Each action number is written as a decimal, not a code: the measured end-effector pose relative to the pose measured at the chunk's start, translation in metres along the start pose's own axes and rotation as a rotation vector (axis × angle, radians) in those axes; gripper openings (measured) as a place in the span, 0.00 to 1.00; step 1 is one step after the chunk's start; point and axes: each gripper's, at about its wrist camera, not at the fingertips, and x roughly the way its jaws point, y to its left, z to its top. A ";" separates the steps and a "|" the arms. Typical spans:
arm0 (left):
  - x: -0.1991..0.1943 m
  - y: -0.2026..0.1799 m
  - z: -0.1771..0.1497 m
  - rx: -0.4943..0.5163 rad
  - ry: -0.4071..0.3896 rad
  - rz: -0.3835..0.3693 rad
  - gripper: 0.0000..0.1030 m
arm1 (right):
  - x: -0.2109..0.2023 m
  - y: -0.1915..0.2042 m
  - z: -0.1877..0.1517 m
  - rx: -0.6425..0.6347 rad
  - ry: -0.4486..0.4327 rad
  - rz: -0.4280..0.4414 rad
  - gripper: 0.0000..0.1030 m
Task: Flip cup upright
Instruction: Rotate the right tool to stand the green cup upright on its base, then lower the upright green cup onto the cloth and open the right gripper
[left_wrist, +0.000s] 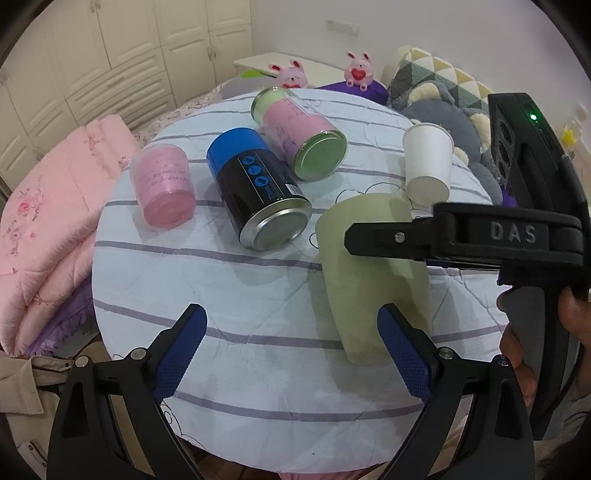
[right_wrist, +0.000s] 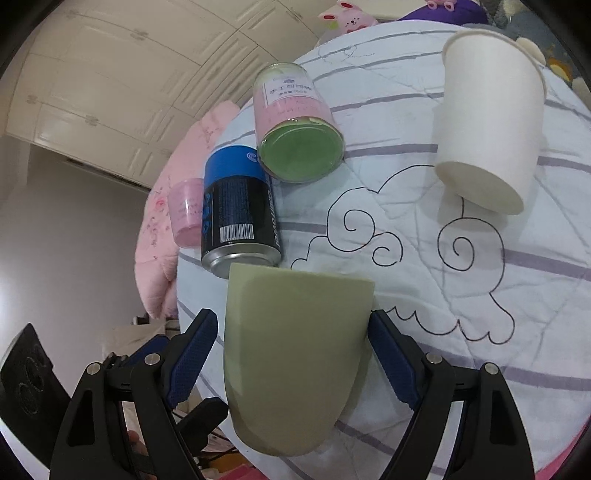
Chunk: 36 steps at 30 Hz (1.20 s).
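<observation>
The right claw crosses the pale green matte cup, hiding part of its side. The small pink translucent cup sits half hidden behind the blue-and-black metal can

We see a blue-black can, a pink jar and a white paper cup lying on the striped desk.

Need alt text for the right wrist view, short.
Open right claw straddles a pale green cup lying on its side on a striped cloth, blue pads close to both flanks. Beyond lie a blue-and-black can, a pink-labelled jar, a white paper cup.
</observation>
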 end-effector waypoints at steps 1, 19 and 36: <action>0.001 0.000 0.000 -0.001 0.001 -0.005 0.93 | 0.000 -0.001 0.000 -0.009 -0.002 0.008 0.77; 0.023 -0.030 0.034 -0.018 -0.042 -0.052 0.93 | -0.053 0.018 0.005 -0.393 -0.379 -0.276 0.77; 0.028 -0.024 0.013 -0.025 -0.003 0.041 0.93 | -0.046 0.023 -0.020 -0.551 -0.436 -0.366 0.77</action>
